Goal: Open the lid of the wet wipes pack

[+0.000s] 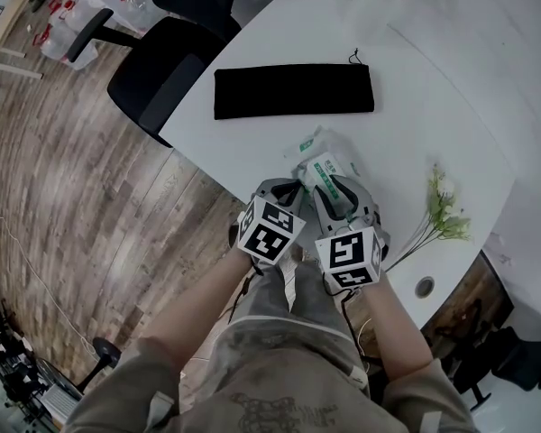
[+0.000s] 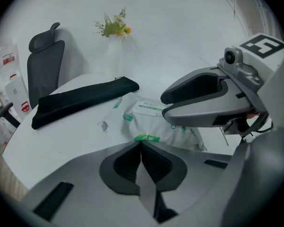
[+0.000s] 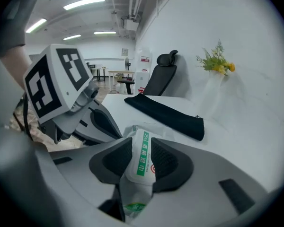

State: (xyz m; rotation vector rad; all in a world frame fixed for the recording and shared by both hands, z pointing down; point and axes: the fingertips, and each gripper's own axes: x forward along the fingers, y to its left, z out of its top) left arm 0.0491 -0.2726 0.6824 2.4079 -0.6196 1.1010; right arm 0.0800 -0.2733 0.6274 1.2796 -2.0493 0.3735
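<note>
Two claws in our head view, left claw point(image 1: 284, 189) and right claw point(image 1: 338, 186), on the wipes pack point(image 1: 317, 152) at the table's point(image 1: 433, 88) six o'clock. Left gripper view: closed, green tab point(image 2: 146, 138) at twelve. Right gripper view: we clamp the pack.

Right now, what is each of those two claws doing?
Left gripper: closed, tips at the wet wipes pack; nothing visibly between them.
Right gripper: closed on the wet wipes pack.

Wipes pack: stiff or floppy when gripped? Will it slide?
Likely floppy: the pack is crinkled soft film, squeezed in the right hand-held gripper. Probably light and apt to slide on the smooth table, so pulling may drag it.
</note>
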